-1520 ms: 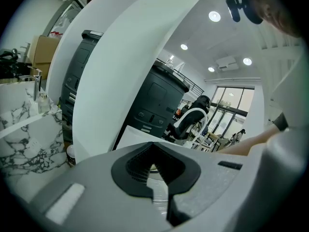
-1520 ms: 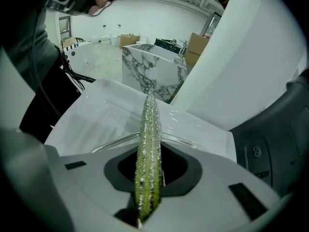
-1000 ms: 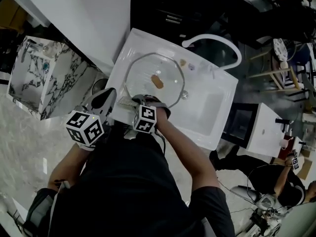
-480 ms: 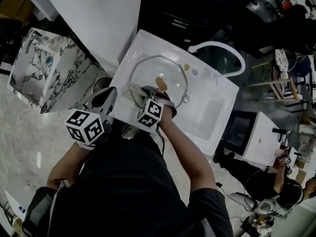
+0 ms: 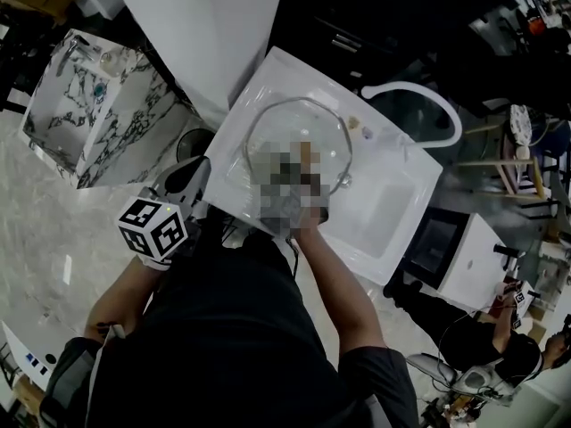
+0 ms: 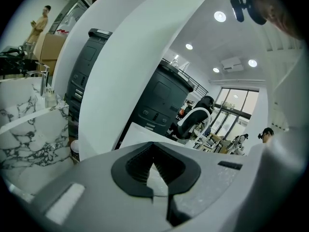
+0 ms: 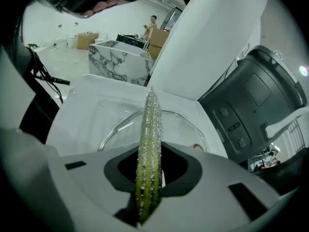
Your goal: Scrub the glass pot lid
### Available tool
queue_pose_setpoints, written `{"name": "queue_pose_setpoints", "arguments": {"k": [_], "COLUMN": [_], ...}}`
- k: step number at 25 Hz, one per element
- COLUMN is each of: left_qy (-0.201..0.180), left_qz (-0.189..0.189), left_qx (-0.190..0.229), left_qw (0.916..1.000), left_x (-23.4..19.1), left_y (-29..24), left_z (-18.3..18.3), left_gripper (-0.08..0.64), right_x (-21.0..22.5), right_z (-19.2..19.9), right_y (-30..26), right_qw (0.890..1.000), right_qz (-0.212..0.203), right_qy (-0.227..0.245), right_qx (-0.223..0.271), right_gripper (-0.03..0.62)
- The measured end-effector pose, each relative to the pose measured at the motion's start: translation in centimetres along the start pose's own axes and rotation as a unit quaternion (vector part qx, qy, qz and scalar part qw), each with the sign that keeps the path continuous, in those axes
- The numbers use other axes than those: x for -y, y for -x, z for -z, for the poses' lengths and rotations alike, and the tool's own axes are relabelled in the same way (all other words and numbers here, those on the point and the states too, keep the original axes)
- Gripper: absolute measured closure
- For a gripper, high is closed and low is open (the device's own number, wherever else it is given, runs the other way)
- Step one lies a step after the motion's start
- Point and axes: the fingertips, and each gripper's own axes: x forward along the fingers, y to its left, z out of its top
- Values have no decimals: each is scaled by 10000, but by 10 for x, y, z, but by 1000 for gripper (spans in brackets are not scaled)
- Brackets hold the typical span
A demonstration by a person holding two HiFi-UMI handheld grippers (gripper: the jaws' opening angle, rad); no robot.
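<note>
The glass pot lid lies flat in the white sink, its brown knob near the middle. My right gripper is shut on a wet green scouring pad that stands edge-on between its jaws. The pad points over the lid and its rim. In the head view a blurred patch covers this gripper at the lid's near side. My left gripper hangs left of the sink, off the lid. Its jaws are shut with nothing in them.
A white curved faucet arches over the sink's far right. A marble-patterned unit stands to the left, with a tall white panel behind it. A dark appliance sits past the sink. A person crouches at lower right.
My right gripper has moved forward with the pad, from the lid's near rim to over its glass. The left gripper has stayed where it was.
</note>
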Motion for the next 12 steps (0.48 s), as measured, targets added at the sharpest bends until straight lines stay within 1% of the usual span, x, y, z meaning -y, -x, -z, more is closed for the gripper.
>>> {"name": "queue_pose_setpoints", "arguments": {"k": [6, 12], "left_qy": [-165, -369], "left_qz": [318, 655], "left_qx": [-174, -428], "left_qw": [9992, 9962], "left_x": [22, 50], "left_y": [-18, -39], "left_z": [4, 10], "left_gripper": [558, 558], "right_x": [-31, -58], "right_z": [1, 7], "right_y": [8, 17], "right_qw": [9994, 9977], "right_qz": [-302, -612], "right_qy": [39, 33], "right_qx": [189, 284], "right_gripper": [526, 526]}}
